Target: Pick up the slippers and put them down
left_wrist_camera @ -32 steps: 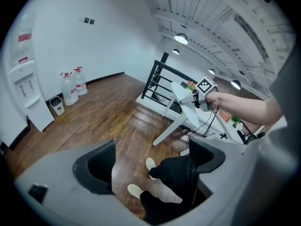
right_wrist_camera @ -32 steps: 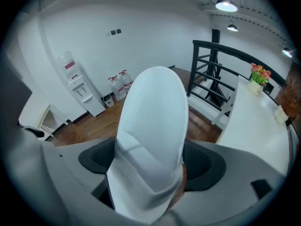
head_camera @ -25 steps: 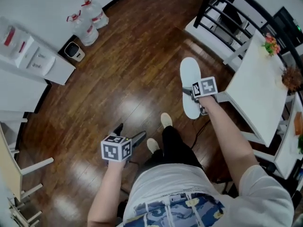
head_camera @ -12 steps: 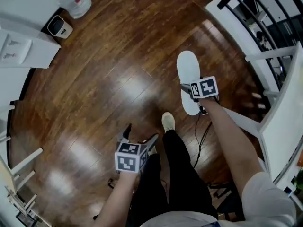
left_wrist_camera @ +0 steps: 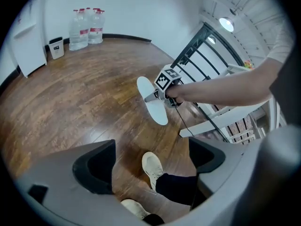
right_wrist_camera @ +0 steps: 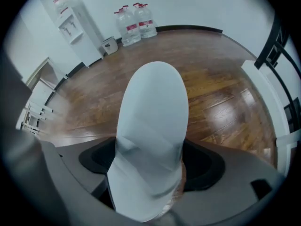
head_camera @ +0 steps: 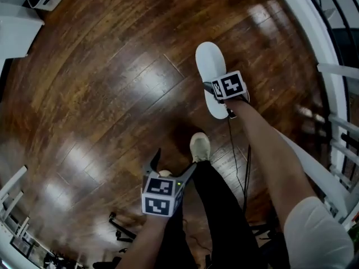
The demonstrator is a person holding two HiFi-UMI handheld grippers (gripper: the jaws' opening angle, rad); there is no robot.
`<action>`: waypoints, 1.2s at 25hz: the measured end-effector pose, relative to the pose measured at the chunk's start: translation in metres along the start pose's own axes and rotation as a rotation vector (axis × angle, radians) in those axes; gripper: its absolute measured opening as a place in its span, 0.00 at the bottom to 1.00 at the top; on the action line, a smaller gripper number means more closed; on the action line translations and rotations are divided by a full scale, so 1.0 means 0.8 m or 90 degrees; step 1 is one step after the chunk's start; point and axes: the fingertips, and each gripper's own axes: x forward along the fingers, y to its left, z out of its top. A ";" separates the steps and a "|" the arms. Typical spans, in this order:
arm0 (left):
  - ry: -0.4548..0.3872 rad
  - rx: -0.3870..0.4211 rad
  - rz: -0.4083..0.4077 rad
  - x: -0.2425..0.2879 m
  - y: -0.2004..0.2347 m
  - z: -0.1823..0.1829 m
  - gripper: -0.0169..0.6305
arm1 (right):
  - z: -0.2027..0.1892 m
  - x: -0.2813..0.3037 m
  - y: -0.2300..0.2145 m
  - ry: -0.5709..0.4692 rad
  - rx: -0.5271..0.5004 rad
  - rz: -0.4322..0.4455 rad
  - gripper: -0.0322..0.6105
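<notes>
A single white slipper (head_camera: 208, 66) hangs above the wooden floor, and my right gripper (head_camera: 217, 94) is shut on its near end. In the right gripper view the slipper (right_wrist_camera: 153, 121) fills the middle, sticking out forward from between the two jaws of the right gripper (right_wrist_camera: 149, 166). My left gripper (head_camera: 171, 164) is lower left in the head view, open and empty. The left gripper view shows the left gripper (left_wrist_camera: 150, 161) with only the person's pale shoe (left_wrist_camera: 153, 168) on the floor beyond its jaws, and the slipper (left_wrist_camera: 153, 105) farther off. No second slipper shows.
The person's two shoes (head_camera: 200, 146) stand between the grippers. A black cable (head_camera: 235, 150) trails on the floor. White stair rails (head_camera: 336, 77) run along the right. Water bottles (right_wrist_camera: 134, 20), a dispenser (right_wrist_camera: 70, 18) and a small bin (left_wrist_camera: 56, 46) stand by the far wall.
Both grippers have come down toward the floor as the person bends. The right one keeps hold of the slipper; the left stays open and empty.
</notes>
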 end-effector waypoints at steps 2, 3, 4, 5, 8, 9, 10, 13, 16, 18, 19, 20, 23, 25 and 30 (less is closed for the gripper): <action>0.006 -0.007 0.004 0.031 0.022 -0.021 0.77 | -0.017 0.053 -0.001 0.008 0.003 -0.003 0.77; 0.007 -0.013 0.005 0.045 0.032 -0.030 0.77 | -0.026 0.077 -0.001 0.011 0.007 -0.004 0.77; 0.008 -0.020 0.005 0.058 0.041 -0.038 0.77 | -0.035 0.099 0.000 0.013 0.014 -0.004 0.77; 0.007 -0.026 0.003 0.070 0.048 -0.045 0.77 | -0.045 0.119 0.001 0.015 0.021 -0.003 0.77; 0.006 -0.030 -0.009 0.098 0.059 -0.063 0.77 | -0.083 0.168 0.003 0.028 0.033 -0.008 0.77; 0.005 -0.030 -0.013 0.105 0.062 -0.068 0.77 | -0.093 0.180 0.004 0.032 0.033 -0.013 0.77; 0.004 -0.031 -0.016 0.111 0.066 -0.072 0.77 | -0.102 0.191 0.005 0.036 0.032 -0.017 0.77; 0.001 -0.039 -0.021 0.122 0.073 -0.084 0.77 | -0.119 0.211 0.008 0.043 0.022 -0.028 0.77; 0.001 -0.044 -0.026 0.126 0.079 -0.092 0.77 | -0.123 0.214 0.008 0.045 0.019 -0.041 0.78; 0.000 -0.044 -0.027 0.123 0.082 -0.092 0.77 | -0.122 0.215 0.010 0.051 0.020 -0.038 0.79; -0.001 -0.044 -0.027 0.121 0.083 -0.091 0.77 | -0.123 0.215 0.011 0.054 0.022 -0.035 0.79; -0.003 -0.043 -0.028 0.118 0.083 -0.089 0.77 | -0.124 0.214 0.011 0.056 0.024 -0.033 0.79; -0.007 -0.036 -0.029 0.108 0.082 -0.082 0.77 | -0.128 0.204 0.007 0.070 0.028 -0.049 0.84; -0.008 -0.031 -0.028 0.099 0.081 -0.080 0.77 | -0.124 0.192 0.004 0.074 0.026 -0.060 0.85; -0.007 -0.019 -0.017 0.062 0.070 -0.072 0.78 | -0.109 0.129 0.015 0.064 0.026 -0.050 0.88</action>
